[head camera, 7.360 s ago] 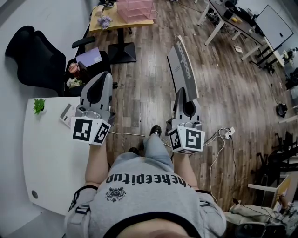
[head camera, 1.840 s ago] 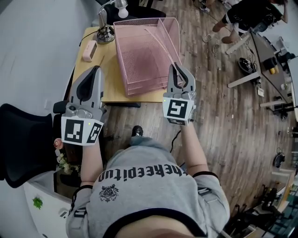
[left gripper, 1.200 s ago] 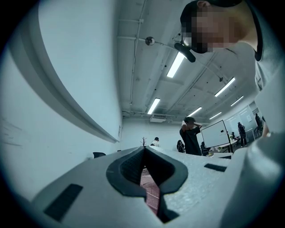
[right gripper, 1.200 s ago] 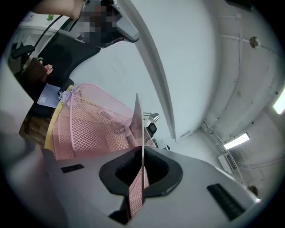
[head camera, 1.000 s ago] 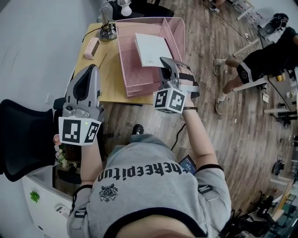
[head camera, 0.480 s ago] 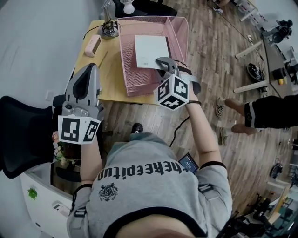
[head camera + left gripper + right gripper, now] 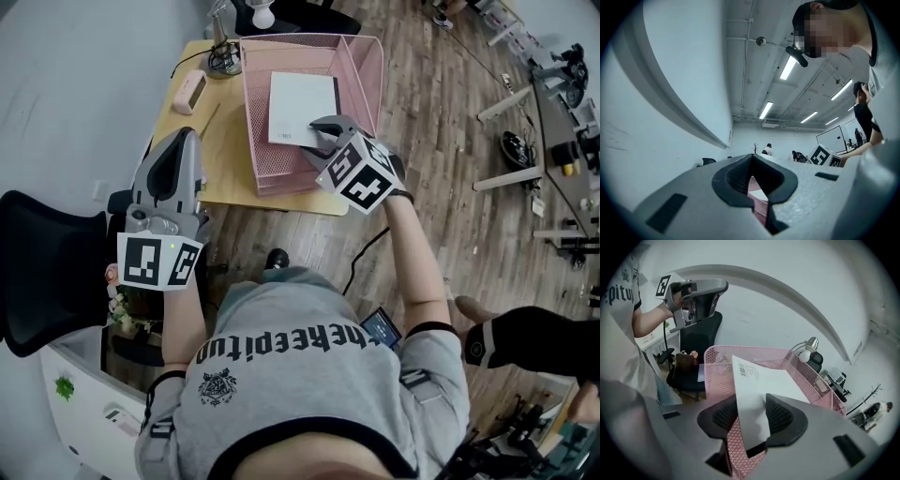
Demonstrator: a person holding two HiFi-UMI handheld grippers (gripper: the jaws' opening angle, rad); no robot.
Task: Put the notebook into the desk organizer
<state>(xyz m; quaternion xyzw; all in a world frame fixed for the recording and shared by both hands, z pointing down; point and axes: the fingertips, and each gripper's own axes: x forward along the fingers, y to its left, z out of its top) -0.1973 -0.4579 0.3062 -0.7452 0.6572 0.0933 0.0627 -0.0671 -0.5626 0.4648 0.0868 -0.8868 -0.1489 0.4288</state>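
The white notebook (image 7: 302,108) lies flat inside the pink mesh desk organizer (image 7: 361,58) on the wooden desk. My right gripper (image 7: 319,131) points down at the notebook's near corner. In the right gripper view that corner (image 7: 759,380) sits between the pads of the right gripper (image 7: 750,416), with pink mesh (image 7: 717,357) showing in a gap beside it. Its jaws have just been opening and stand open around the notebook. My left gripper (image 7: 181,141) hovers over the desk's near left edge, shut and empty; its tips meet in the left gripper view (image 7: 751,157).
A desk lamp (image 7: 225,56) and a small pink box (image 7: 190,91) stand on the desk (image 7: 216,159) left of the organizer. A black chair (image 7: 47,272) is at the left. Another person's leg (image 7: 525,342) shows at the lower right.
My right gripper has rolled and tipped downward over the organizer's near edge, and its jaws have spread off the notebook. The left gripper has stayed put. A bystander has walked past at the right.
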